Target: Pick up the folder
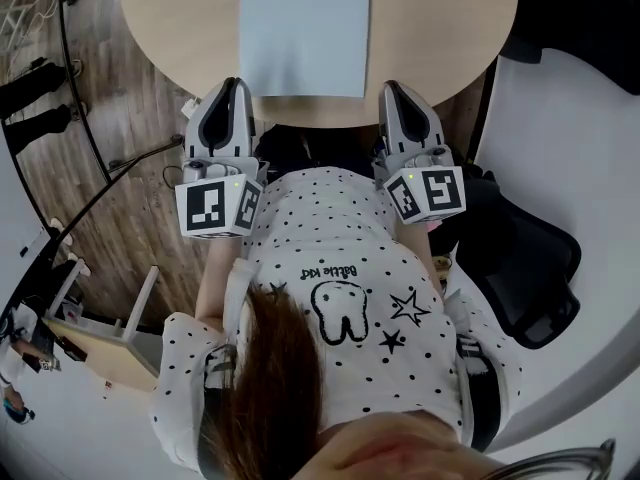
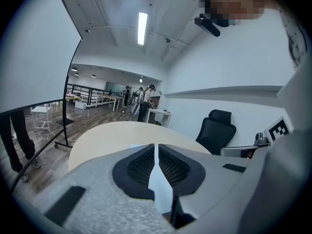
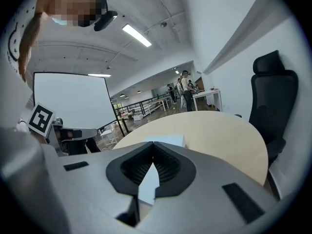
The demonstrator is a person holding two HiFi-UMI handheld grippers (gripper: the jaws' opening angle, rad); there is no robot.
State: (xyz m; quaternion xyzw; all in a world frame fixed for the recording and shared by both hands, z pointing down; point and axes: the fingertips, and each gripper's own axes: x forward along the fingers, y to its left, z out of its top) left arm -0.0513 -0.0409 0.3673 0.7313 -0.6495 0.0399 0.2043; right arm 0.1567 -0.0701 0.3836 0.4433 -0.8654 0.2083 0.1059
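A pale blue folder [image 1: 305, 28] lies flat on the round wooden table [image 1: 170, 18], its near edge close to the table's front rim. My left gripper [image 1: 232, 86] is shut and empty, with its tip just left of the folder's near left corner. Just right of the near right corner, my right gripper [image 1: 390, 88] is also shut and empty. In the left gripper view the jaws [image 2: 156, 145] meet, and a blue sliver of folder [image 2: 159, 184] shows through the gap behind them. The right gripper view shows the folder [image 3: 168, 140] on the table past the closed jaws [image 3: 153, 144].
A black office chair [image 1: 520, 258] stands close on the right, also seen as the chair [image 2: 217, 128] and the chair [image 3: 270, 96]. A black curved rail [image 1: 80, 118] and a small wooden stand [image 1: 100, 353] are on the left over wood floor. People stand far off by desks.
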